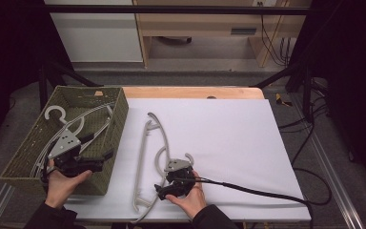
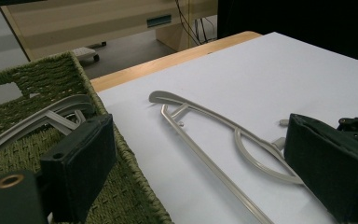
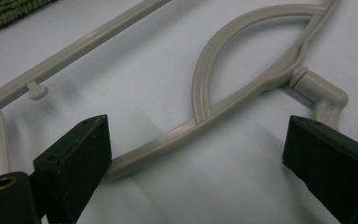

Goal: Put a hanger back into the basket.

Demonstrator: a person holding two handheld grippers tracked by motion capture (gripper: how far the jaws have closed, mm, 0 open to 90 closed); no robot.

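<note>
Right claw [image 3: 196, 154] gaping wide over grey hanger [image 3: 242, 88] on white sheet [image 1: 228, 138], gripping nothing, left claw [image 2: 205, 163] spread empty above green basket [image 1: 116, 119]

Both forearms wear dark sleeves. The left gripper [image 1: 106, 155] and the right gripper [image 1: 158, 191] are black, each topped by a grey three-cornered plate with small holes. Their jaws are blocky black pads, with a brass-ringed hole nearby. A black cable [image 1: 248, 189] trails from the right one.
</note>
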